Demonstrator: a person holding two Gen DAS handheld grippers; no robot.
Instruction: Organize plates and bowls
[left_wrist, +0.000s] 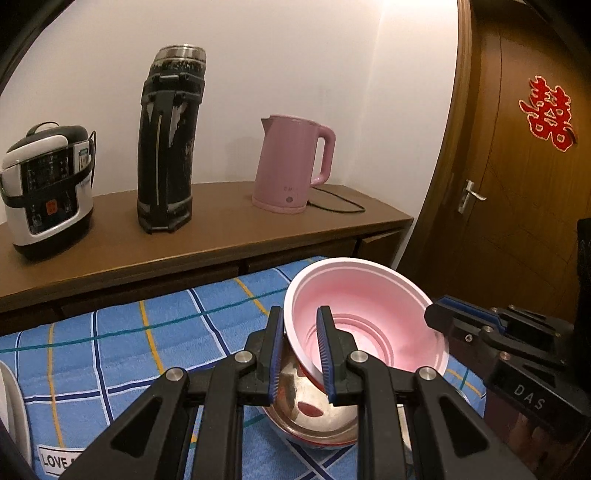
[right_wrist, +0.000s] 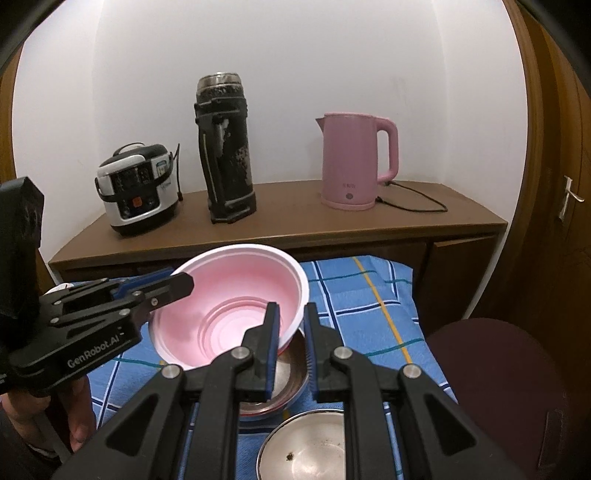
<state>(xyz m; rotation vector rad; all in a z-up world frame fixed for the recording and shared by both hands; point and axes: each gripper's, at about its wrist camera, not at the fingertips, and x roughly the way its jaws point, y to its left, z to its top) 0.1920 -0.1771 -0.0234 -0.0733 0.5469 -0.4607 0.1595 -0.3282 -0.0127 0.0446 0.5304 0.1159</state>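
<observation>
Since the pink bowl hangs tilted right above the red-rimmed steel bowl on the blue checked cloth, nesting it looks like a straight drop; both tongs are pinching its rim from opposite sides, left gripper and right gripper, so neither's nearer; second steel bowl sits just beside.
</observation>
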